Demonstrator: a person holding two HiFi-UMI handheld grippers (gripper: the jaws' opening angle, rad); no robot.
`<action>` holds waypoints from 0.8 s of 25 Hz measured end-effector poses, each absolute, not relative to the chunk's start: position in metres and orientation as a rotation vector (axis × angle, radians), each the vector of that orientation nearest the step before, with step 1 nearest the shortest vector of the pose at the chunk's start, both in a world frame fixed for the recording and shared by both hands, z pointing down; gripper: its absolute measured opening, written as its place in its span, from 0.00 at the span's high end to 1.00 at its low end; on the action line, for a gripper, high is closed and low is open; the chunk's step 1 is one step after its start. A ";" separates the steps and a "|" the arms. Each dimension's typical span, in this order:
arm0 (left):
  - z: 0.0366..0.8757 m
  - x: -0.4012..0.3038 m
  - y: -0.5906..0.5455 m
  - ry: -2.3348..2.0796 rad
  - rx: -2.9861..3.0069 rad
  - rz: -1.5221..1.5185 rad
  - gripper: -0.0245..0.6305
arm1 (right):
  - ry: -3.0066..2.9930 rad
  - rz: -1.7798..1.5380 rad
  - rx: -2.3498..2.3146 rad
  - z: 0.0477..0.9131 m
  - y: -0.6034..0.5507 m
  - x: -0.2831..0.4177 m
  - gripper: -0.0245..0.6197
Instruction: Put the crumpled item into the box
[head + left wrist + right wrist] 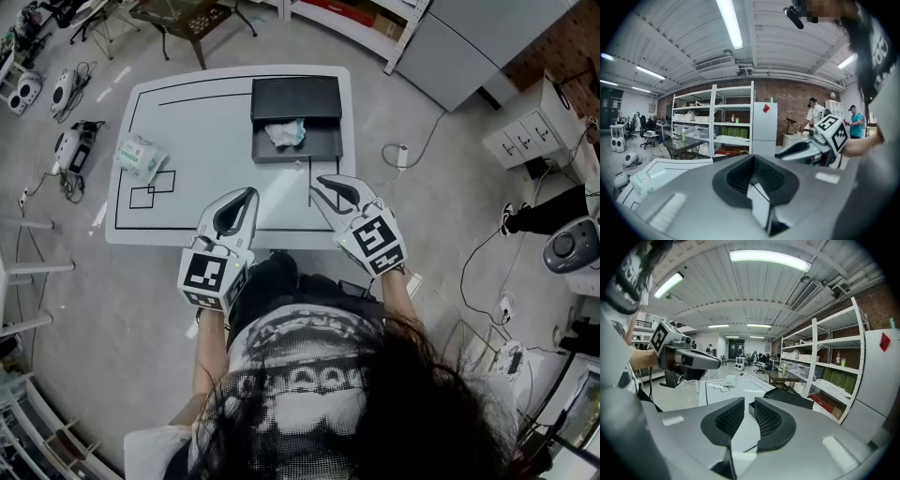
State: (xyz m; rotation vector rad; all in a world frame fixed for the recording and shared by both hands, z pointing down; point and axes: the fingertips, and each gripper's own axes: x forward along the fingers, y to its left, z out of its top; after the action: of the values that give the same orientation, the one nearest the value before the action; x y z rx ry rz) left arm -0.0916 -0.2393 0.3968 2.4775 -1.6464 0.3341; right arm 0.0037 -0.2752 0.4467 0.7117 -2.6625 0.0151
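The black box (pixel 323 142) stands open at the table's far middle, its lid (pixel 296 97) folded back. A crumpled white and pale blue item (pixel 284 133) lies inside the box. Both grippers hover over the table's near edge, well short of the box. My left gripper (pixel 247 195) points up and away, jaws closed together and empty (pixel 752 158). My right gripper (pixel 322 182) holds nothing, a narrow gap showing between its pads (pixel 749 403). From the right gripper view the box (pixel 786 397) lies just beyond the tips.
The white table (pixel 187 202) carries black outline marks and a pack of wipes (pixel 141 157) near its left side. Around it lie floor cables, small devices (pixel 73 145), a dark stool (pixel 192 19) and cabinets (pixel 530 131). Shelving (pixel 825 376) stands behind the table.
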 end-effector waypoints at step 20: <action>0.405 -0.032 -0.157 -1.636 2.447 0.378 0.96 | -2.719 0.075 0.711 0.445 -0.195 0.053 0.86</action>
State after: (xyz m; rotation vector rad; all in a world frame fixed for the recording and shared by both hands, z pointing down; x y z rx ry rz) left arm -0.0322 -0.1572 0.4046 2.4473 -1.6356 0.3776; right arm 0.0529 -0.1949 0.4450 0.7114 -2.7185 0.0753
